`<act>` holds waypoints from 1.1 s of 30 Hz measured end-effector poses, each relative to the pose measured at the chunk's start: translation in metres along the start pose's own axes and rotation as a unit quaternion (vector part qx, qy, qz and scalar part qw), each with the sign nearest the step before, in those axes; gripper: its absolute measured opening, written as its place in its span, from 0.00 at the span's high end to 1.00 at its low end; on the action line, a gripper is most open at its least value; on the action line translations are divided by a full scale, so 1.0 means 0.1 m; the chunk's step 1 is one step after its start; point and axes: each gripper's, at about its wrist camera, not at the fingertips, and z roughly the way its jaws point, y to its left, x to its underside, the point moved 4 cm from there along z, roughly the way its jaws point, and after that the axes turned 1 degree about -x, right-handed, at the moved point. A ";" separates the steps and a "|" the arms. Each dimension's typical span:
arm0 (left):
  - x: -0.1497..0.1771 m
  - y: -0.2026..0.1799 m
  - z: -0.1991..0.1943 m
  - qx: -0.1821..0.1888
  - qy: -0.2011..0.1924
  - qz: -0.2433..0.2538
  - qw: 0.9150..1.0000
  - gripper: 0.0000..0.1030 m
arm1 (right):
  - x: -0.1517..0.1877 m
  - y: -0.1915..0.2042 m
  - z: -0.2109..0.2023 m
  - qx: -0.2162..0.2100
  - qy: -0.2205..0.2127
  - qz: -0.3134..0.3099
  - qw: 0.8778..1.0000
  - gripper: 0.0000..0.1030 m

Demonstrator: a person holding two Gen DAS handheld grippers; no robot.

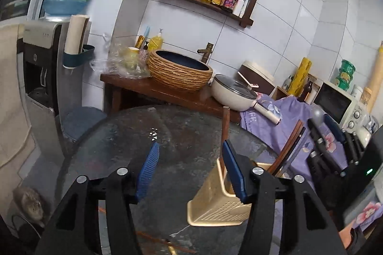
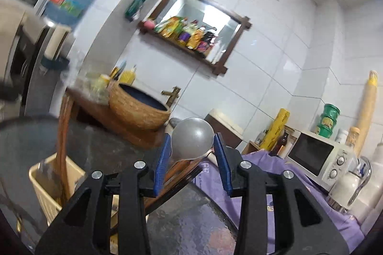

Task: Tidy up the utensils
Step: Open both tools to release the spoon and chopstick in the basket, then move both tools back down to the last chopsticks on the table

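A beige slotted utensil holder (image 1: pixel 215 202) stands on the dark round table (image 1: pixel 143 130), just right of my left gripper (image 1: pixel 190 143). That gripper is open with nothing between its blue pads. One wooden stick (image 1: pixel 225 125) stands upright in the holder beside the right pad, and more brown handles (image 1: pixel 287 147) lean out to the right. My right gripper (image 2: pixel 192 137) is shut on a grey spoon (image 2: pixel 191 135), with the bowl up between the pads. In the right wrist view the holder (image 2: pixel 45 185) sits low at the left with wooden handles (image 2: pixel 62 135) in it.
Behind the table, a wooden counter carries a woven basin (image 1: pixel 179 73) and a cream pan (image 1: pixel 233 93). A purple cloth (image 2: pixel 275 171) covers the surface to the right, with a microwave (image 2: pixel 318 156) beyond it. A water dispenser (image 1: pixel 38 68) stands at the left.
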 end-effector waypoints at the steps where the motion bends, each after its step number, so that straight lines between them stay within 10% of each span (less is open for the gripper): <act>1: 0.01 0.03 -0.04 -0.007 -0.002 0.006 1.000 0.38 | 0.07 0.07 0.00 -0.006 0.004 -0.007 1.000 0.63; 6: 0.15 0.24 -0.10 -0.038 0.022 0.026 0.999 0.34 | 0.27 0.26 -0.05 -0.037 0.026 -0.031 0.999 0.63; 10: 0.35 0.44 -0.09 -0.056 0.051 0.032 0.997 0.29 | 0.39 0.32 -0.11 -0.053 0.038 -0.035 0.997 0.28; 22: 0.95 1.15 -0.37 -0.104 0.109 0.015 0.988 0.23 | 0.61 0.19 -0.65 -0.134 0.051 0.048 0.989 0.23; 25: 1.09 1.30 -0.51 -0.121 0.116 0.011 0.986 0.28 | 0.74 0.46 -0.78 -0.227 0.108 0.066 0.966 0.23; 28: 1.36 1.49 -0.60 -0.131 0.144 -0.024 0.981 0.48 | 0.94 0.84 -0.83 -0.333 0.191 0.093 0.919 0.30; 33: 1.68 1.79 -0.71 -0.128 0.155 -0.120 0.972 0.50 | 1.20 1.44 -0.77 -0.419 0.288 0.127 0.852 0.45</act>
